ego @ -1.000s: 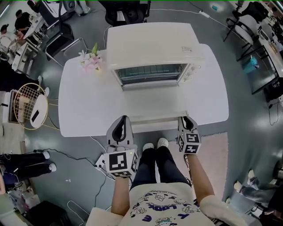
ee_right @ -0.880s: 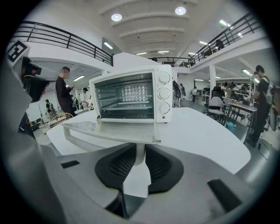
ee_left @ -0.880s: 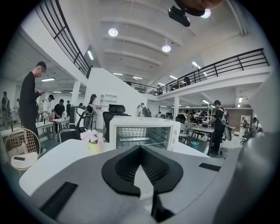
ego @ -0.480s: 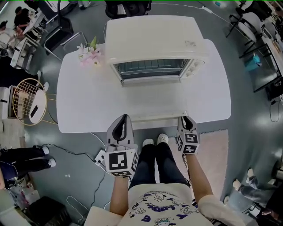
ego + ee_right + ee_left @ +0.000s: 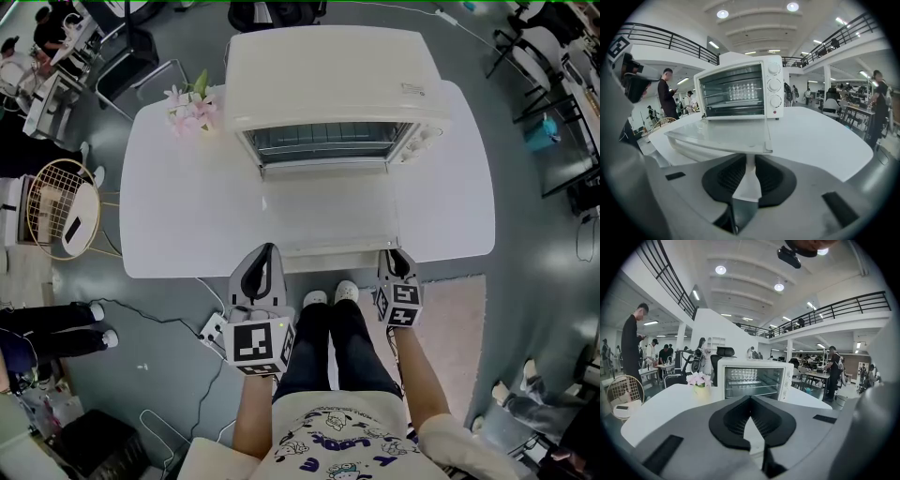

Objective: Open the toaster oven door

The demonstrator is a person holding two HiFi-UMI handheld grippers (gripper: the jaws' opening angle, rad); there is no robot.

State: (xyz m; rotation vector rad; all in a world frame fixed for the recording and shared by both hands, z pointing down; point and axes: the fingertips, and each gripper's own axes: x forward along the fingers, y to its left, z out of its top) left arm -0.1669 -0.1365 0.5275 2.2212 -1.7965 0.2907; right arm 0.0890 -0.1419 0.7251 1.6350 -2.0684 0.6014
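Since a second ago, the boxy cream-white toaster oven is drifting higher in the head view. Its glass door is lying dropped open, reaching back to both tongs. Right tongs are pinching the door's near right corner, probably steadying it. Left tongs are pressed together, idling empty just left of the white handle bar. Whether the door is touching the white surface is staying unclear.
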